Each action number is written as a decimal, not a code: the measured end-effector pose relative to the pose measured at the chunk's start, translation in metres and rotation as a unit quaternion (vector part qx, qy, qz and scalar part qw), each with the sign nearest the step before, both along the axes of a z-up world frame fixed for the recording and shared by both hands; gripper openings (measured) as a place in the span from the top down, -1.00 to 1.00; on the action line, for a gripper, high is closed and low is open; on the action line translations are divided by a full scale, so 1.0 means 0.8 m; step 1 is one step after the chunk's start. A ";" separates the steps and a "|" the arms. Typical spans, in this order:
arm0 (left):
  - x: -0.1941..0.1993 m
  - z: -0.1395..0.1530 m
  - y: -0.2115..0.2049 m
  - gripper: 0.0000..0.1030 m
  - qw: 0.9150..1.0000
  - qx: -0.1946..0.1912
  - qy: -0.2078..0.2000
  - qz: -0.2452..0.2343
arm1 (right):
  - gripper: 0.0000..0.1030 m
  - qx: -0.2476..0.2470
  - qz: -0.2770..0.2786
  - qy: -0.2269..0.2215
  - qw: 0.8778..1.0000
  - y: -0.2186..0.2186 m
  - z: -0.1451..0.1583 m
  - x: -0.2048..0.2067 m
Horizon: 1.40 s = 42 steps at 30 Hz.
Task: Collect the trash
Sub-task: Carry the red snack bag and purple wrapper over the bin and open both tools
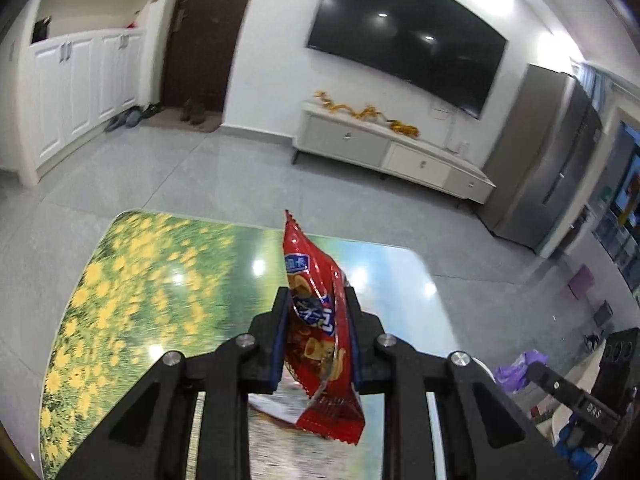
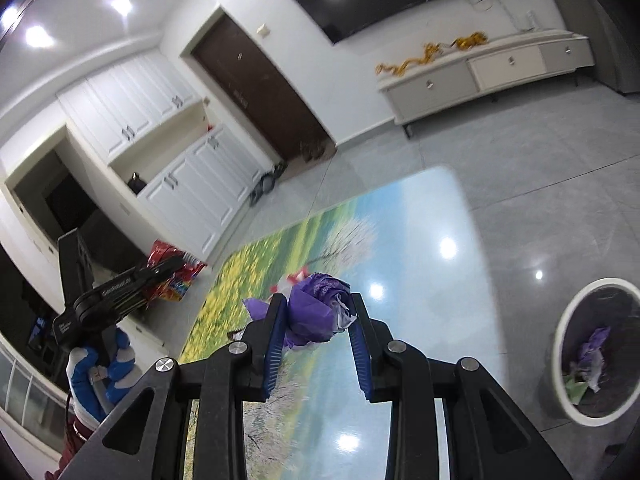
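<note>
Left gripper clamped on red snack wrapper, held upright above the landscape-print table; lettering blurred. Right gripper pinching crumpled purple wad over the same table; scraps behind it half hidden. Trash bin to the right on the floor, rim cut off by fisheye edge, purple paper inside.

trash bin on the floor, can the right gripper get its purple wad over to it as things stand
Probably yes. The right gripper grips the purple wad above the table, and the white-rimmed bin stands open on the floor to its right, with nothing visible in between.
</note>
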<state>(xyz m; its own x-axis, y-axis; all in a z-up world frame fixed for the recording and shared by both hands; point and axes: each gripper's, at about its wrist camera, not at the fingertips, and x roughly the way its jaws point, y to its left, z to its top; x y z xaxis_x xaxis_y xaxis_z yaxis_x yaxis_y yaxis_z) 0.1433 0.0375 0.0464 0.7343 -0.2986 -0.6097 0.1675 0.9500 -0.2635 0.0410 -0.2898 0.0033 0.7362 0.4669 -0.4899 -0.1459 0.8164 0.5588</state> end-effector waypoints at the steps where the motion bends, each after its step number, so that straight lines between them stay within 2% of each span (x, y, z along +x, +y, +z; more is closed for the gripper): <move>1: -0.004 0.006 -0.022 0.55 1.000 0.003 -0.003 -0.015 | 0.44 0.002 -0.011 -0.004 1.000 -0.017 0.004 -0.008; 6: -0.017 0.012 -0.120 0.55 0.997 0.021 -0.004 -0.080 | 0.44 0.000 -0.071 -0.015 0.997 -0.096 0.010 -0.046; 10: -0.022 0.000 -0.215 0.55 0.990 0.039 0.009 -0.137 | 0.44 -0.009 -0.130 -0.015 0.991 -0.166 0.004 -0.081; 17: -0.038 -0.046 -0.381 0.55 0.968 0.081 0.043 -0.233 | 0.44 -0.050 -0.218 0.017 0.974 -0.259 -0.028 -0.122; 23: -0.041 -0.099 -0.490 0.50 0.951 0.108 0.079 -0.280 | 0.43 -0.075 -0.242 0.068 0.965 -0.298 -0.078 -0.113; 29: -0.025 -0.151 -0.556 0.47 0.940 0.122 0.114 -0.296 | 0.42 -0.080 -0.242 0.118 0.960 -0.317 -0.137 -0.081; 38: -0.010 -0.201 -0.591 0.33 0.936 0.128 0.137 -0.297 | 0.40 -0.074 -0.247 0.165 0.952 -0.339 -0.194 -0.050; 42: -0.004 -0.217 -0.595 0.09 0.937 0.128 0.148 -0.291 | 0.39 -0.075 -0.246 0.179 0.950 -0.344 -0.211 -0.037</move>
